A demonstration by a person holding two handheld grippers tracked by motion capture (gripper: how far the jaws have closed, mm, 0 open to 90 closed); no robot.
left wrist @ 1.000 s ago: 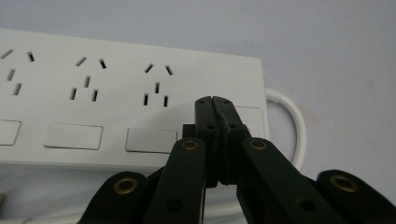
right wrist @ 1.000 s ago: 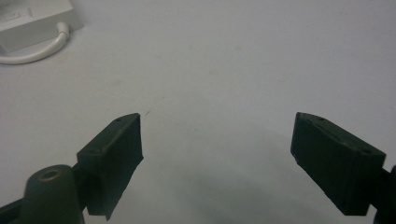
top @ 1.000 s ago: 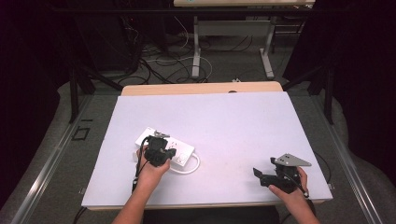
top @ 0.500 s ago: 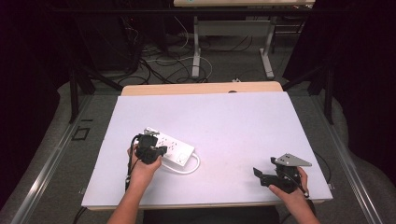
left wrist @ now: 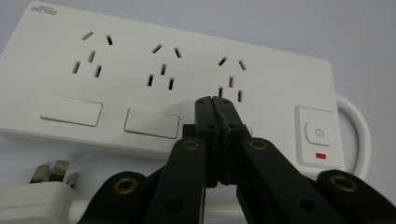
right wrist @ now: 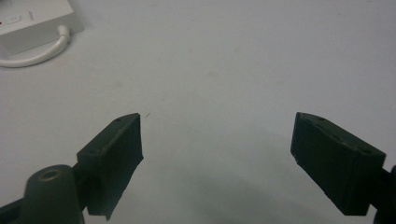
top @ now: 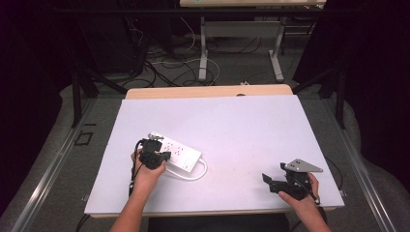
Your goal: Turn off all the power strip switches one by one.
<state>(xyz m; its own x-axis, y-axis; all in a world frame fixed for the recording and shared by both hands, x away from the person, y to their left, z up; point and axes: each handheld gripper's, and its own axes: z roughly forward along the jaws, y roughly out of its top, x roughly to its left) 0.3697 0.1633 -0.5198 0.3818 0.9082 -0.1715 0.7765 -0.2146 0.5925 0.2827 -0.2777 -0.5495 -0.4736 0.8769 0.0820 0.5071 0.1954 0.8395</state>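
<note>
Power strip [top: 176, 152]: flat near the bench's [top: 251, 125] front-left corner, sockets up, ready for pressing.
Left hand-held gripper [left wrist: 215, 103]: jaws pinched together, empty, tip over the strip's face beside the switch [left wrist: 318, 132], likely as a poker.
Right hand-held gripper [right wrist: 217, 140]: jaws spread wide, empty, parked near the front-right corner.

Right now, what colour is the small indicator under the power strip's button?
Red indicator, clearest in the left gripper view.

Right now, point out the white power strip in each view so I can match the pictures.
High view: the power strip lies left of centre on the table.
Left gripper view: it spans the upper picture, sockets up, behind the shut jaws.
Right gripper view: its switch end sits in the top left corner.
Shared landmark: the white cable loop at that end.
</note>
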